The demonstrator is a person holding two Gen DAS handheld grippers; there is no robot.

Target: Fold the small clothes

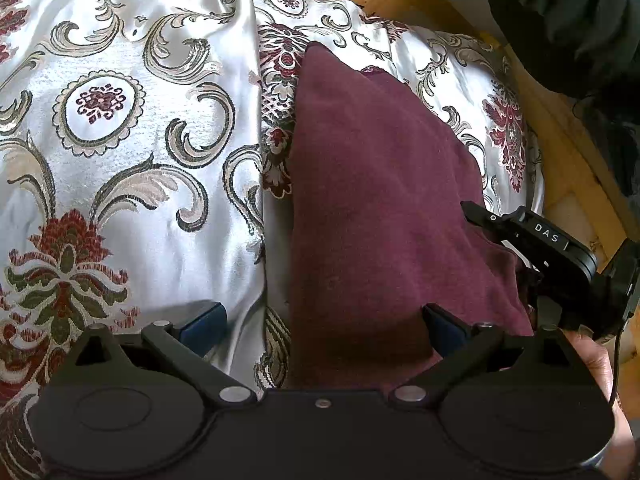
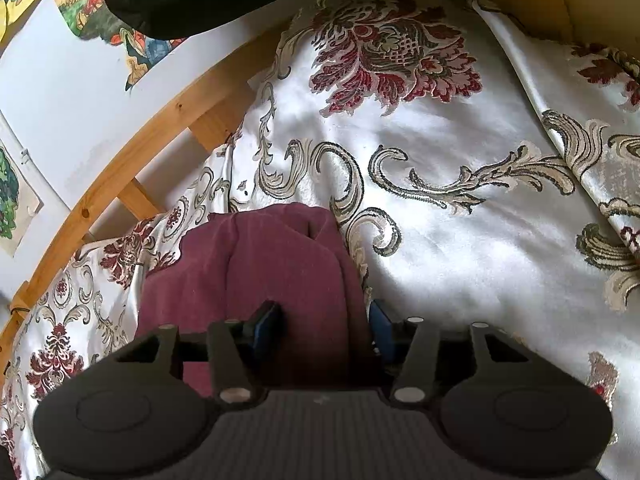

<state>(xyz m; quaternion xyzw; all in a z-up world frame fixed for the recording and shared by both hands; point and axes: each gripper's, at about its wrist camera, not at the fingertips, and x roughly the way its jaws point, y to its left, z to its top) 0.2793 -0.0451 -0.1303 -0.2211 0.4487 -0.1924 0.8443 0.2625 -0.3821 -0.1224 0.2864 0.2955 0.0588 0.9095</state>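
Observation:
A maroon garment [image 1: 372,184] lies folded in a long strip on a satin patterned bedspread [image 1: 132,128]. My left gripper [image 1: 324,326] is wide open, low over the near end of the garment, its right finger on the cloth and its left finger on the bedspread. My right gripper [image 2: 322,328] is partly closed around a thick fold of the same garment [image 2: 260,264], with cloth between its blue pads [image 2: 264,326]. The right gripper also shows in the left wrist view [image 1: 536,240] at the garment's right edge.
A curved wooden bed frame [image 2: 132,148] runs along the bedspread's edge. A black garment [image 1: 568,20] hangs above at the side. A white wall with colourful pictures [image 2: 104,24] lies beyond the frame. The bedspread [image 2: 460,184] stretches wide on the other side.

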